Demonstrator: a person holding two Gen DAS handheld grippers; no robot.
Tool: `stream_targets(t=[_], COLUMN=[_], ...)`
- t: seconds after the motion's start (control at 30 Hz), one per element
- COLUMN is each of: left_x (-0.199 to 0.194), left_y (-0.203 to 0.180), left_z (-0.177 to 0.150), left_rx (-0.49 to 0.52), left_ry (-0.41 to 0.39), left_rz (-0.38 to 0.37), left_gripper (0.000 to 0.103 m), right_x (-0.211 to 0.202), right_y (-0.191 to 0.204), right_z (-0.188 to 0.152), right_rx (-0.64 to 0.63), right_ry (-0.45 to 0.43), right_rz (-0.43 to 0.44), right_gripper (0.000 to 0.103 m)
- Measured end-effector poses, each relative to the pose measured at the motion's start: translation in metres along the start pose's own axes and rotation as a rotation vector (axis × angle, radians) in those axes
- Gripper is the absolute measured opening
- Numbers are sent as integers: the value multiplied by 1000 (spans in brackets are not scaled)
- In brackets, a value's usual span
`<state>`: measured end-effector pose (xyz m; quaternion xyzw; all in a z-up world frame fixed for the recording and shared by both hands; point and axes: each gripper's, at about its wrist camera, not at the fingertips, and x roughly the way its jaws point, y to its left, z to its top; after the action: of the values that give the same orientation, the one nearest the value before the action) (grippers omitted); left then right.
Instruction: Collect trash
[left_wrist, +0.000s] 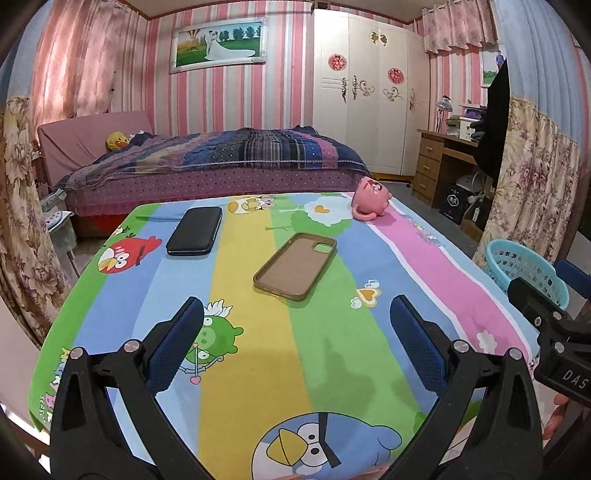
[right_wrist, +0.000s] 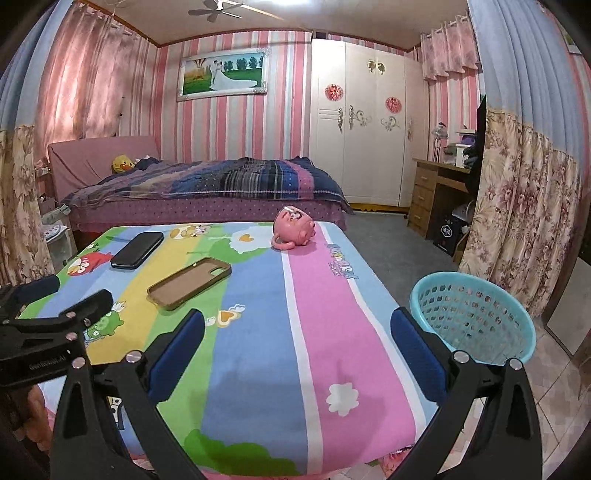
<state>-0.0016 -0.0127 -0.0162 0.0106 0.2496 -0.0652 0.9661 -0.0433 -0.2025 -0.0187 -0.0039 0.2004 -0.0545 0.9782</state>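
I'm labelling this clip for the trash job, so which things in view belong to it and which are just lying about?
Belong to the job:
turquoise basket, beside the table's right edge
left tool, open
right tool, open

Lying about, no obvious trash among them:
black phone
empty brown phone case
pink mug, tipped over
cartoon tablecloth

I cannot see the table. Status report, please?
Both grippers open, empty. Phone case, black phone, tipped pink mug on table; basket at its right. Nothing blocking.
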Motion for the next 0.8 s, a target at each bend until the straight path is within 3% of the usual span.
stream_targets(t=[0.8], left_x=[-3], left_y=[1], left_z=[3], left_rx=[-11], left_ry=[-4], left_rz=[-11], left_gripper=[98], right_x=[-2], right_y=[9], right_z=[1], right_rx=[-41], right_ry=[-26], right_rz=[3], right_gripper=[98])
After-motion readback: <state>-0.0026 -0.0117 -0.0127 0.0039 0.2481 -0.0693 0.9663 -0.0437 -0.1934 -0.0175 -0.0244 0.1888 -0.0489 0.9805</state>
